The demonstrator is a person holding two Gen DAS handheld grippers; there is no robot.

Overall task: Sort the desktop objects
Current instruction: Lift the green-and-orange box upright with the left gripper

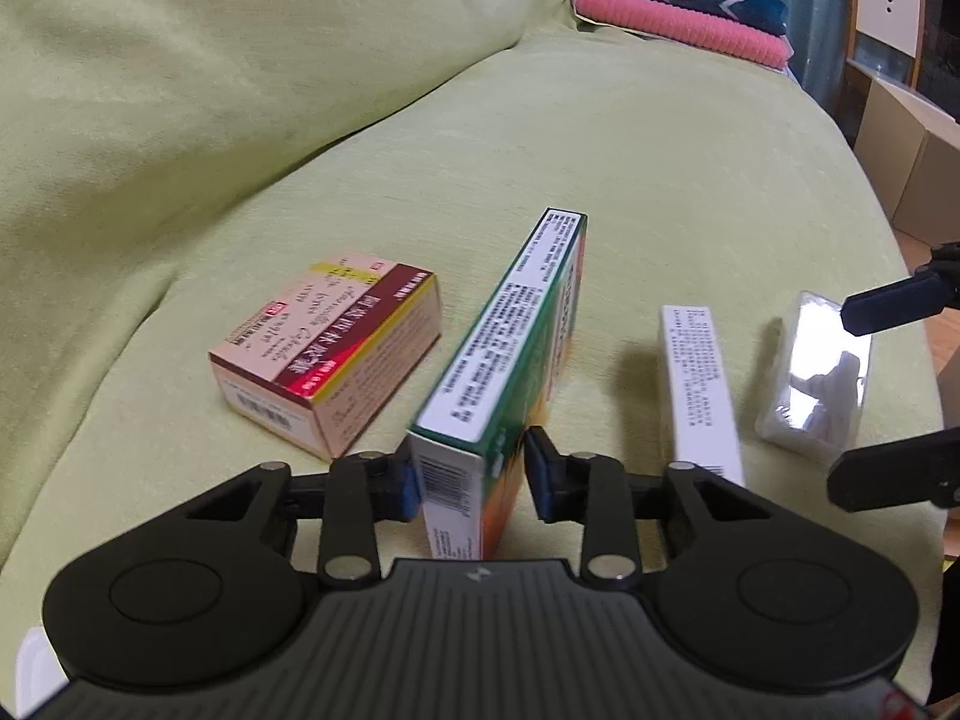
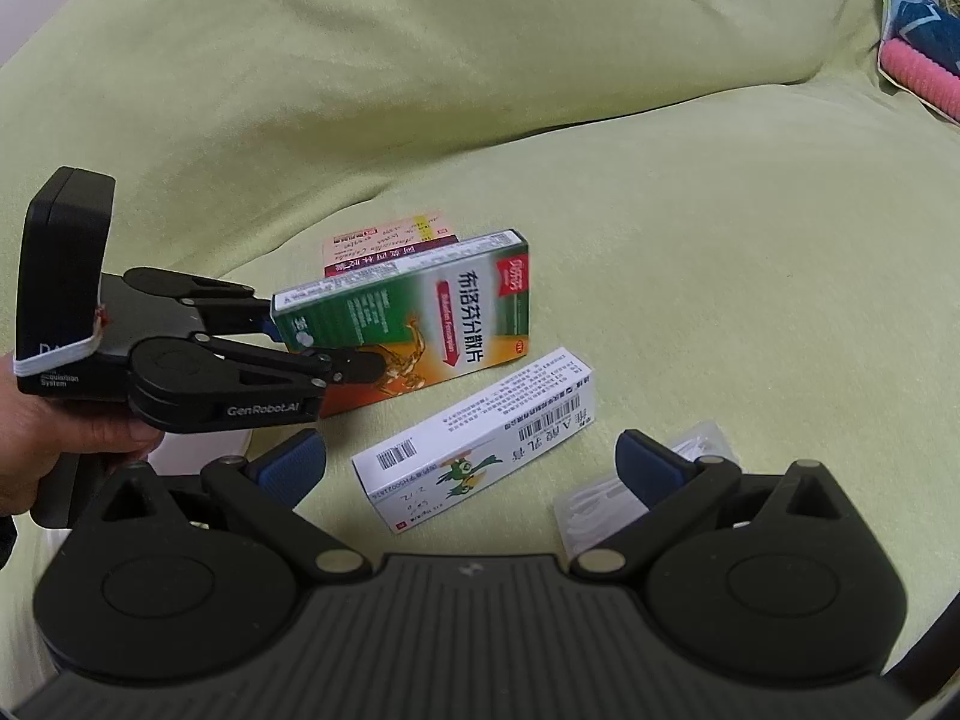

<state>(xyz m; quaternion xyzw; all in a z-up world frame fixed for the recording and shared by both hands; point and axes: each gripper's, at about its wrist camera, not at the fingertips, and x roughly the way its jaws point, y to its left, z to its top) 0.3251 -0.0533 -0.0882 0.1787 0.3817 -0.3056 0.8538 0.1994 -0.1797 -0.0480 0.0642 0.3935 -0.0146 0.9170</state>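
left gripper [image 1: 471, 474] clamped on green box [image 1: 510, 330] standing on edge mid green couch [image 1: 660, 150]; right view only shows hand [image 2: 66, 444]; right gripper [image 2: 471, 462] fingers wide apart over white box [image 2: 480, 438]; cardboard boxes [image 1: 900, 156] far right

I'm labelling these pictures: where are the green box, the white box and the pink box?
green box [image 2: 420, 312], right wrist view, printed front face
white box [image 2: 480, 438], right wrist view, long top face
pink box [image 1: 324, 354], left wrist view, top face
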